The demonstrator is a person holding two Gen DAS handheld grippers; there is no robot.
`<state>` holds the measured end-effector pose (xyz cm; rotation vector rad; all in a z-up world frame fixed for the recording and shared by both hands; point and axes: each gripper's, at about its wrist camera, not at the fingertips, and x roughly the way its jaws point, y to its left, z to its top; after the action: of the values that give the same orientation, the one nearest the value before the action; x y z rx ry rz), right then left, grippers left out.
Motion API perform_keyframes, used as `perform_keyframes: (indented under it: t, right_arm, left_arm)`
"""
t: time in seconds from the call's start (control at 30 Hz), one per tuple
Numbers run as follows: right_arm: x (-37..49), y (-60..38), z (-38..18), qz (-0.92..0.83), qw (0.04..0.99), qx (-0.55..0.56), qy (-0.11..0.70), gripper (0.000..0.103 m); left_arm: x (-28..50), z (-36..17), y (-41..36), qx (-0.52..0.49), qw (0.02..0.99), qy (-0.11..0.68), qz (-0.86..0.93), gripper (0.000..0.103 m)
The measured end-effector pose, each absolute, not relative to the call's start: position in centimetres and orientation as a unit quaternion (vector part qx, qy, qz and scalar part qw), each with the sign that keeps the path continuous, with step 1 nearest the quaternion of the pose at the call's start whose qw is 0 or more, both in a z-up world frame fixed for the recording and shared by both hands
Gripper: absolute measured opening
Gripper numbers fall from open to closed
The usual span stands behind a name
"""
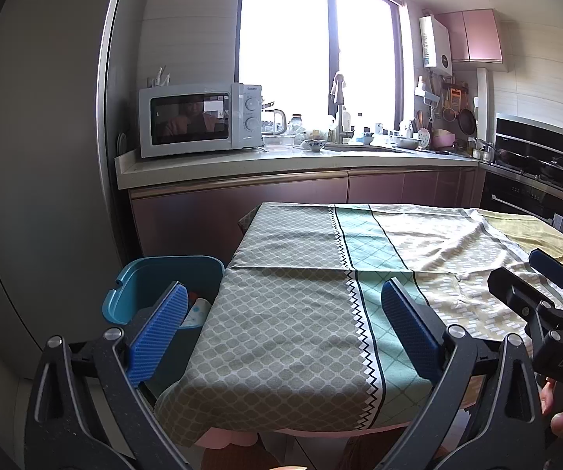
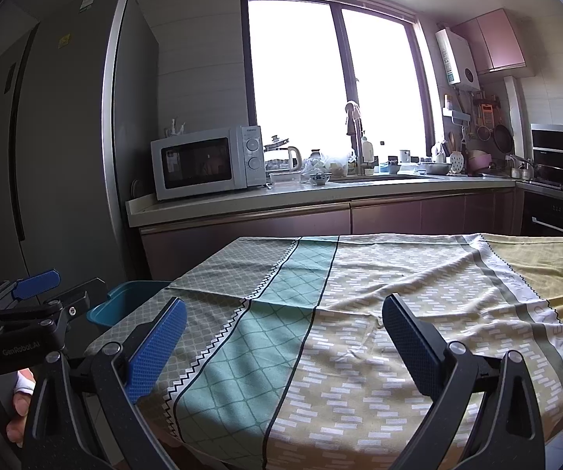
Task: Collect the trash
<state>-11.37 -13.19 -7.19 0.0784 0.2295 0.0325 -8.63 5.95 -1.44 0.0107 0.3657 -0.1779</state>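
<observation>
Both tools, left tool [image 1: 281, 325] and right tool [image 2: 283, 333], gape wide and empty over the bare table [image 1: 293, 313]. Looks finished: trash sits in the blue bin [image 1: 152, 282], so next is a last check.

Your right gripper [image 2: 283, 329] hangs over the near part of the table, its blue pads spread wide with nothing between them. Under it lies the patterned tablecloth [image 2: 359, 313], grey-green, teal and yellow in bands, creased near the middle. At the left edge you can see your left gripper [image 2: 34, 286] and part of the hand [image 2: 15, 407] holding it; its pads are too cut off to judge. Just beside the table's left edge sits a blue bin [image 2: 124, 301]. Beyond stand the microwave [image 2: 207, 160], fridge [image 2: 66, 137] and window [image 2: 336, 78].
</observation>
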Motion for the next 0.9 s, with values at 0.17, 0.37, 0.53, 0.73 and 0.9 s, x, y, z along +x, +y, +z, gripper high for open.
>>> perform_keyframes:
  t: [0.17, 0.37, 0.53, 0.73, 0.9]
  right_arm:
    - [-11.37, -13.22, -7.19, 0.016, 0.993, 0.04, 0.114, 0.097]
    - [-11.38, -13.27, -7.21, 0.016, 0.992, 0.04, 0.115, 0.097]
    - [-11.3, -13.35, -7.17, 0.016, 0.993, 0.04, 0.113, 0.097]
    - [-11.22, -13.38, -7.16, 0.016, 0.993, 0.042, 0.114, 0.097]
    - [-11.22, -13.38, -7.04, 0.016, 0.993, 0.041, 0.113, 0.097]
  left_arm:
    - [-8.61, -1.37, 5.92, 0.006, 0.979, 0.182, -0.089, 0.097]
    - [-8.62, -1.42, 5.91, 0.006, 0.979, 0.182, -0.089, 0.097]
    - [-8.62, -1.37, 5.89, 0.006, 0.979, 0.182, -0.089, 0.097]
    - [-8.55, -1.46, 5.79, 0.007, 0.979, 0.182, -0.088, 0.097]
    - [-8.43, -1.59, 5.67, 0.008, 0.979, 0.182, -0.088, 0.097]
